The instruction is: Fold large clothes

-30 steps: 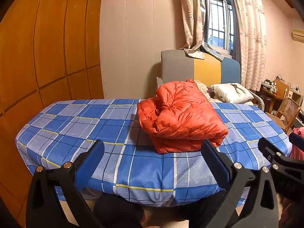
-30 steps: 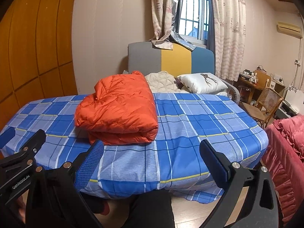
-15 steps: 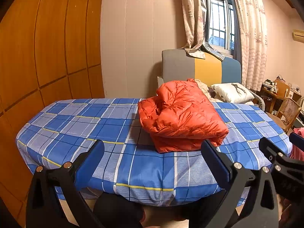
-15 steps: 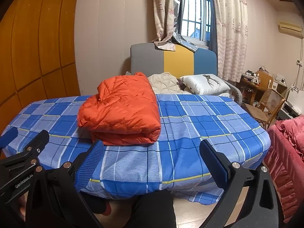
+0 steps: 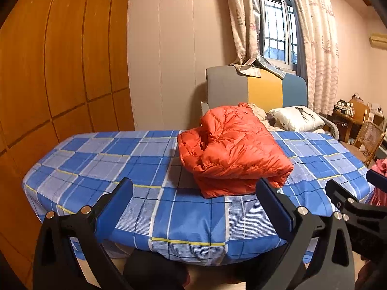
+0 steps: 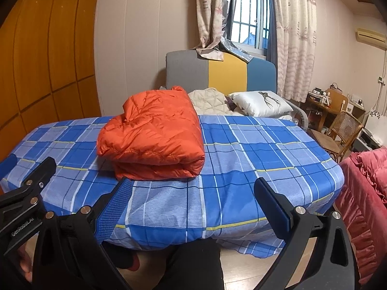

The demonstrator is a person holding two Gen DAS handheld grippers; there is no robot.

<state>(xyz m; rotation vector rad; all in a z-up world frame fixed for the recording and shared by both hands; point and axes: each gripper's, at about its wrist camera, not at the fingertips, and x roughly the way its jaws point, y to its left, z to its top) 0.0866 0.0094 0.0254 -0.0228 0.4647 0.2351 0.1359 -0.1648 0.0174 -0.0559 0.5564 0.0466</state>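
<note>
Puffy quilted orange jacket [image 5: 232, 149] folded, rectangular, on blue plaid bed [image 5: 121, 159]. Left claw [image 5: 193, 193], right claw [image 6: 193, 191] wide, empty. Scene unchanged since earlier.

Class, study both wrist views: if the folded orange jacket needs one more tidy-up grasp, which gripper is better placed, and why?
Probably the left gripper: the orange jacket lies nearly straight ahead between its open fingers. For the right gripper, also open, it sits off toward the left.

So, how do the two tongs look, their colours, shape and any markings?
The left tongs and right tongs look the same: black angular plastic frames with silver screws, and two flat fingers faced with blue textured pads. The left tongs' body shows white lettering in the right wrist view, apparently "GenRobot.AI". No cables show.
</note>
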